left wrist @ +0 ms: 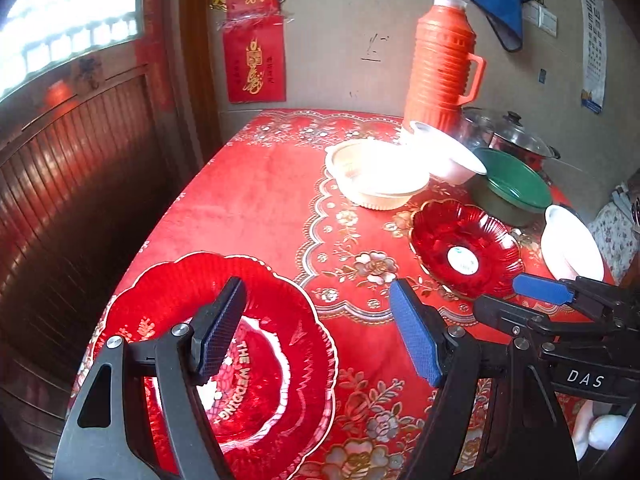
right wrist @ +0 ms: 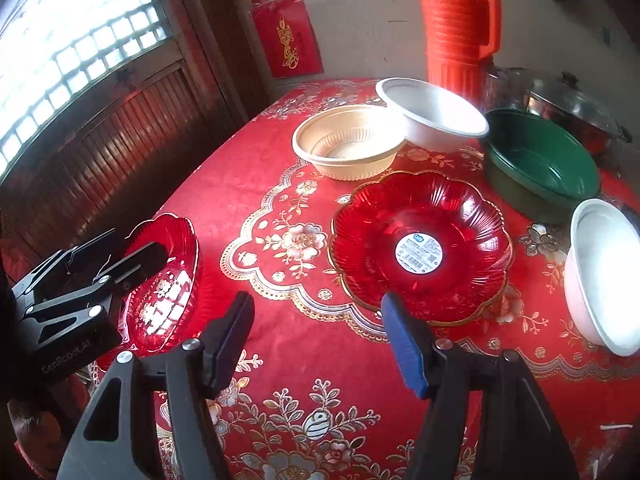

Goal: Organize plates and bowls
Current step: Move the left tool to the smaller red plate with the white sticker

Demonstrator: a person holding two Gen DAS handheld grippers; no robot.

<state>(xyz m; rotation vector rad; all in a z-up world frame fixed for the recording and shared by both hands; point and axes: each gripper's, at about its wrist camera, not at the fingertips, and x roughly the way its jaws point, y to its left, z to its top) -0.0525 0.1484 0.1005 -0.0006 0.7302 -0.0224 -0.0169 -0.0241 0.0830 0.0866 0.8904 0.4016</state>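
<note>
A large red scalloped plate [left wrist: 256, 360] lies at the table's near left corner; it also shows in the right wrist view [right wrist: 168, 280]. My left gripper [left wrist: 316, 320] is open and empty just above its right rim. A smaller red plate [right wrist: 420, 240] with a white sticker lies mid-table; it also shows in the left wrist view [left wrist: 466, 248]. My right gripper [right wrist: 318, 320] is open and empty, just short of that plate's near rim. Behind stand a beige bowl [right wrist: 346, 142], a white bowl [right wrist: 434, 114], a green bowl [right wrist: 544, 160] and another white bowl [right wrist: 604, 272] at right.
An orange thermos [right wrist: 456, 24] and a lidded steel pot [right wrist: 576, 104] stand at the table's back by the wall. The red floral tablecloth [right wrist: 304, 400] covers the table. A wooden door and window are on the left, beyond the table's left edge.
</note>
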